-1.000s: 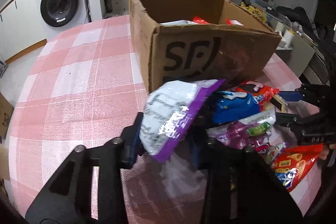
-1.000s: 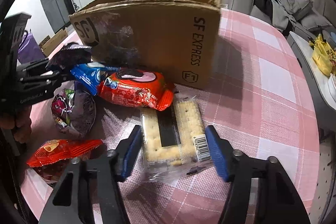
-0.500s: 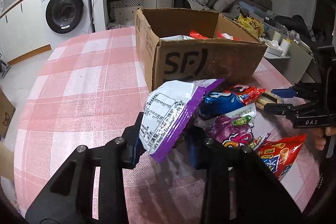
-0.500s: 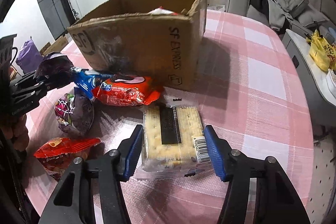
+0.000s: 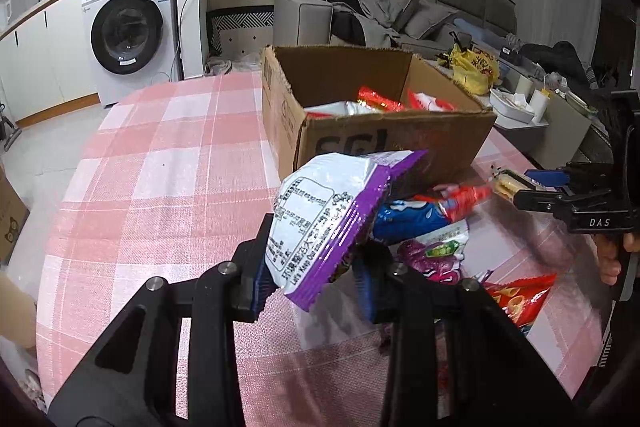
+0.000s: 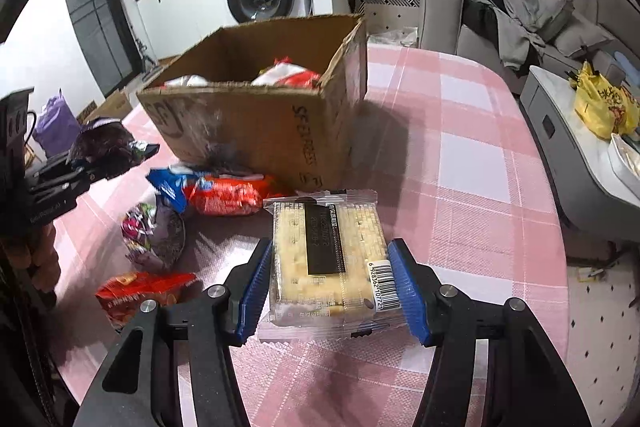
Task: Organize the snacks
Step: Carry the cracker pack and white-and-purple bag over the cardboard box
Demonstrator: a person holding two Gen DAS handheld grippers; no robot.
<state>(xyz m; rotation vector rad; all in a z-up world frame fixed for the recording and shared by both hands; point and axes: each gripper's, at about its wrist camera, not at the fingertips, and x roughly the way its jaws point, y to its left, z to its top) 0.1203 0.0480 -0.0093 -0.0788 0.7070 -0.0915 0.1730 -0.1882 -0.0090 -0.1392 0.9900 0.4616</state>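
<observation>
My left gripper (image 5: 316, 275) is shut on a purple and silver snack bag (image 5: 328, 215), held above the table in front of the open cardboard box (image 5: 384, 139). My right gripper (image 6: 328, 287) is shut on a clear cracker pack (image 6: 326, 255), lifted off the table near the box (image 6: 256, 131). The box holds several snack packs (image 5: 376, 99). On the table by the box lie a blue pack (image 5: 408, 219), a red pack (image 6: 228, 195), a purple candy bag (image 6: 156, 239) and a red chip bag (image 6: 140, 291).
The round table has a pink checked cloth (image 5: 160, 179). A washing machine (image 5: 128, 31) and a sofa (image 5: 384, 15) stand beyond it. A side table with a yellow bag (image 6: 604, 103) is at the right.
Both grippers have risen with their packs. The cracker pack has left the table, and the box's inside has come into view from both wrists.
</observation>
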